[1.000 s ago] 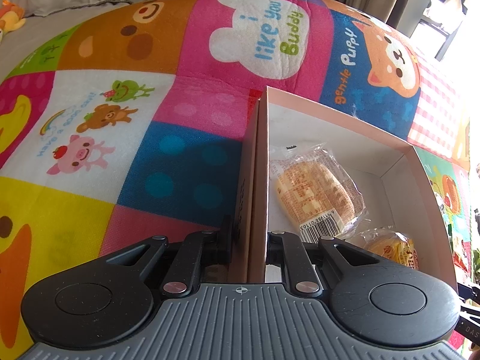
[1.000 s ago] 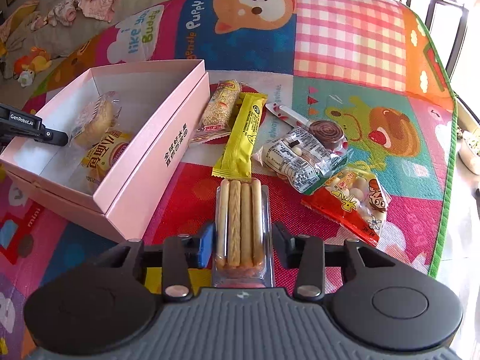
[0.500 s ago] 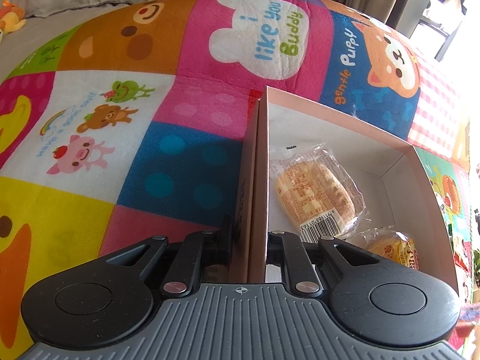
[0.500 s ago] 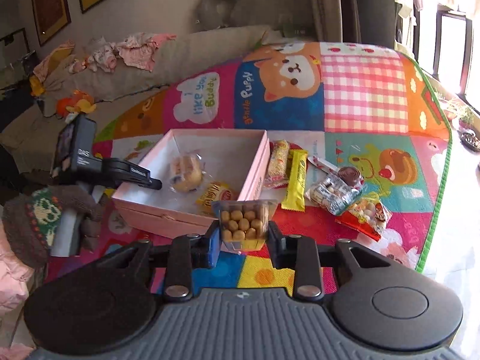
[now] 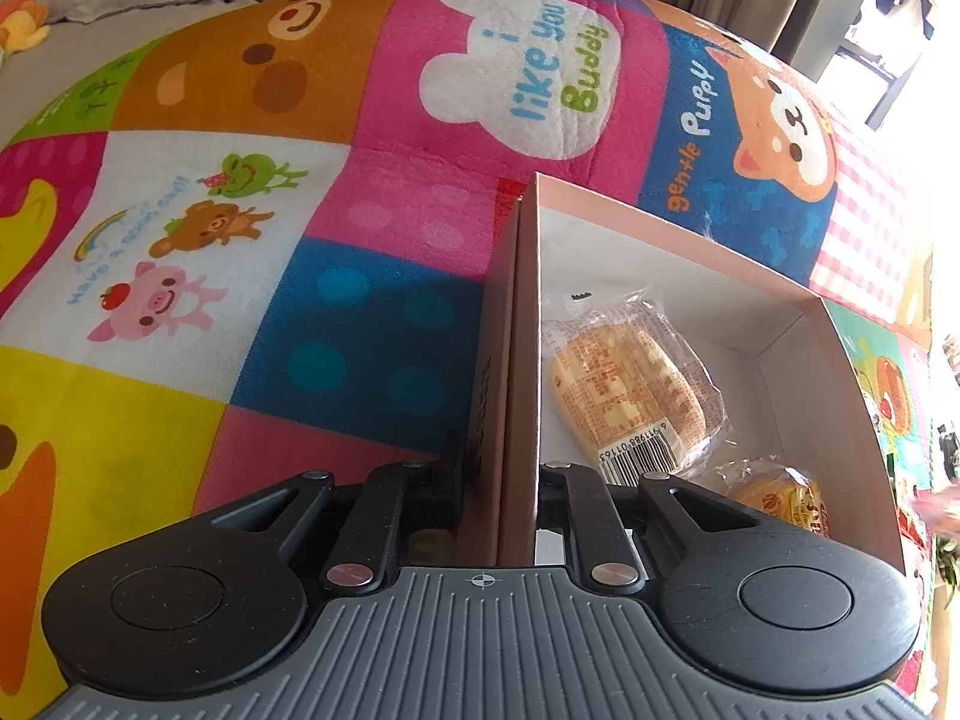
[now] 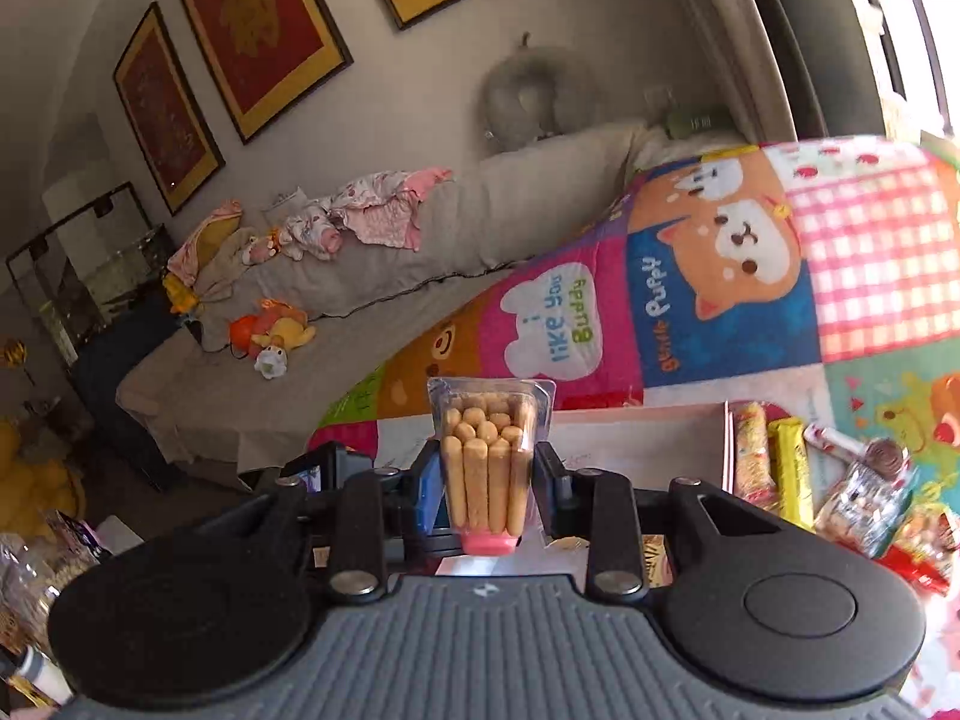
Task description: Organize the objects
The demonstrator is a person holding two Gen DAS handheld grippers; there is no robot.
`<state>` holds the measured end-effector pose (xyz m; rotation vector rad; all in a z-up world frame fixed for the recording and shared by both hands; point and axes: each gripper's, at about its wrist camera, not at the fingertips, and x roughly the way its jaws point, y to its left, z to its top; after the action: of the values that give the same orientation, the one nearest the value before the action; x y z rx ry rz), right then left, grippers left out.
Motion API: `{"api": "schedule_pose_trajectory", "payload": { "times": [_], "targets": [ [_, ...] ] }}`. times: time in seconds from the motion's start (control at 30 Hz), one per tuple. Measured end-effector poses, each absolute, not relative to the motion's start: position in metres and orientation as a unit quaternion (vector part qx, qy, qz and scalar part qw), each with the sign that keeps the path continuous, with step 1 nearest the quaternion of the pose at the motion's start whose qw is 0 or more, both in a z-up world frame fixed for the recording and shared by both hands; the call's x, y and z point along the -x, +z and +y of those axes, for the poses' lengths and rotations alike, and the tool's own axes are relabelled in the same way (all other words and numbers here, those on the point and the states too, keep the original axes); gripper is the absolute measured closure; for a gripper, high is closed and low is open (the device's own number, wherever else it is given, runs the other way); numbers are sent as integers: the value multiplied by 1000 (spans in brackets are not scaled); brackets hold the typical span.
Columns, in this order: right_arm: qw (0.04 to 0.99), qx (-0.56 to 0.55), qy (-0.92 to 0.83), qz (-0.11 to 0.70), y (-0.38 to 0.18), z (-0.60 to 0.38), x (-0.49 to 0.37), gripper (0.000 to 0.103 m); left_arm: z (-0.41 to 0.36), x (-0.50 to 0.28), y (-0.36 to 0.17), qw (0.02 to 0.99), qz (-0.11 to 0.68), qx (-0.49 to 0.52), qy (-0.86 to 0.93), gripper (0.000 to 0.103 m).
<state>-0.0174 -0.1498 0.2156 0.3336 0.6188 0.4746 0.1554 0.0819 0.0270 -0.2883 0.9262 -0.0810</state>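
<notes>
My left gripper (image 5: 503,468) is shut on the near wall of an open pink box (image 5: 678,240) that rests on a cartoon play mat (image 5: 300,240). Two wrapped snacks lie inside: a pale bun in clear wrap (image 5: 630,396) and a small orange packet (image 5: 780,495). In the right wrist view my right gripper (image 6: 487,480) is shut on a clear pack of biscuit sticks (image 6: 487,456) and holds it upright in the air, high over the mat. The box rim (image 6: 648,411) shows just behind the pack.
Several loose snack packets (image 6: 792,468) lie on the mat (image 6: 870,276) right of the box, among them a yellow bar and clear bags. A grey sofa (image 6: 372,276) with clothes and soft toys runs behind; framed pictures (image 6: 264,30) hang above it.
The right gripper has risen from the mat with the biscuit-stick pack and tilted up, so its view now takes in the sofa and wall. The left gripper and box have stayed put.
</notes>
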Motion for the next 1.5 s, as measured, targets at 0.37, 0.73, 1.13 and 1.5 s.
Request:
{"api": "schedule_pose_trajectory", "payload": {
  "times": [0.37,0.73,1.13,1.5],
  "targets": [
    [939,-117,77,313,153,-190,-7,36,82,-155,27,883,446,137,-41,86],
    [944,-31,48,325,117,-218,30,22,80,-156,28,883,449,131,-35,87],
    [918,-106,95,371,107,-239,-58,62,78,-155,28,883,451,126,-33,87],
    [889,-141,48,433,79,-235,-246,68,79,-155,29,881,453,133,-32,87]
  ]
}}
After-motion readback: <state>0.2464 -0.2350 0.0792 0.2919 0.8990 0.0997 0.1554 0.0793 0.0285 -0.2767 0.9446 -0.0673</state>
